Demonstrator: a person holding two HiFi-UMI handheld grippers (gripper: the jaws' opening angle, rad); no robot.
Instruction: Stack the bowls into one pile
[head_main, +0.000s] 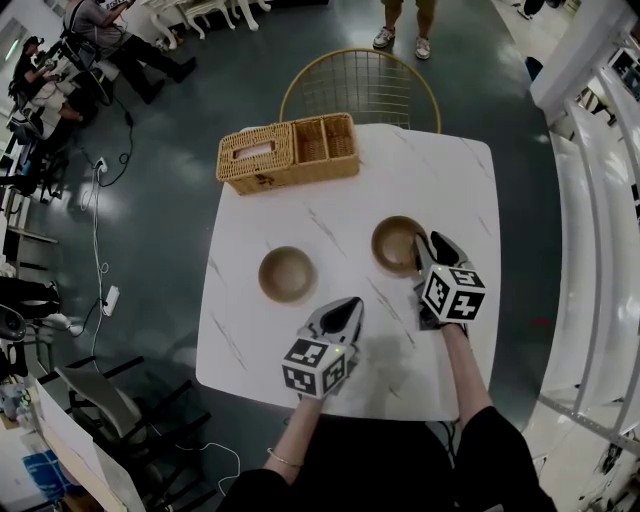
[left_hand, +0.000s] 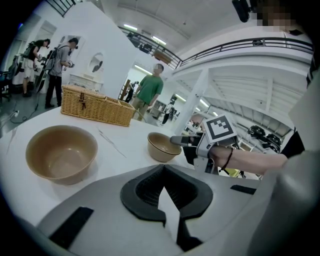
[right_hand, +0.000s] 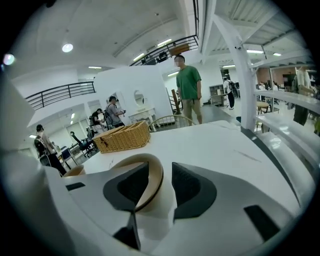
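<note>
Left tongs (head_main: 350, 306), jaws together and empty, hang over the worktop (head_main: 340, 215). Two bowls stand apart on it: right tongs (head_main: 430, 246) gape astride the rim of the right bowl (head_main: 393, 243), left bowl (head_main: 287, 275) untouched. One wicker basket (head_main: 288, 152) behind.

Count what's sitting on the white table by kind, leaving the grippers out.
Bowls: 2 (left bowl, right bowl)
Wicker basket: 1
Total: 3
</note>
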